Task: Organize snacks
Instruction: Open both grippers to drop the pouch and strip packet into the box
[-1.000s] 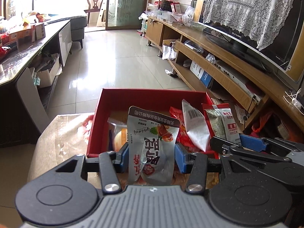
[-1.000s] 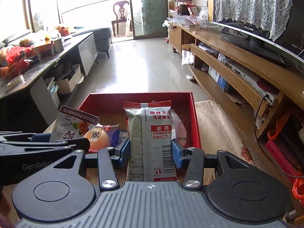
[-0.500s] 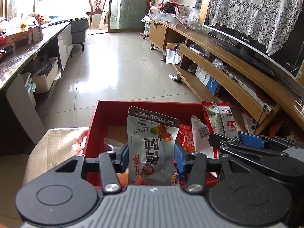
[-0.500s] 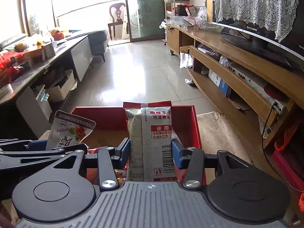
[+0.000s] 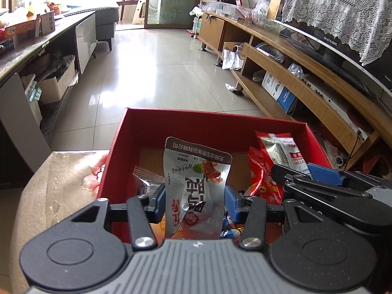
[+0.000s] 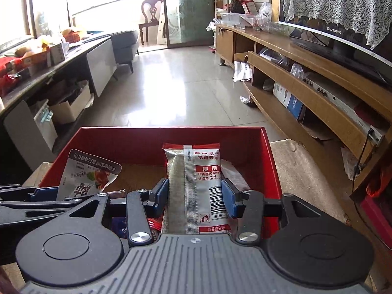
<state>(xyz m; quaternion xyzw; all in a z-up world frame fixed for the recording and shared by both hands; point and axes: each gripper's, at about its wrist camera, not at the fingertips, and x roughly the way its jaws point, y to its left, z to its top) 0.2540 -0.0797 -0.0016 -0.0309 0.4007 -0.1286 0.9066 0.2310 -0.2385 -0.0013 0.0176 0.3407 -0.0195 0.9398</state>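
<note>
Two held packets point(image 5: 196, 191) above box rim point(image 5: 213, 115)

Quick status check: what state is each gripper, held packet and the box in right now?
Left gripper: shut on the grey pouch.
Grey pouch: held upright, upside down, over the box.
Right gripper: shut on the silver packet.
Silver packet: held upright over the box.
Red box: open, snacks inside.

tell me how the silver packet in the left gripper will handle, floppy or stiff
Probably floppy: the silver packet creases and bows where the left gripper pinches it. Likely light, since its top stands unsupported above the red box. The glossy film may be slippery.
</note>
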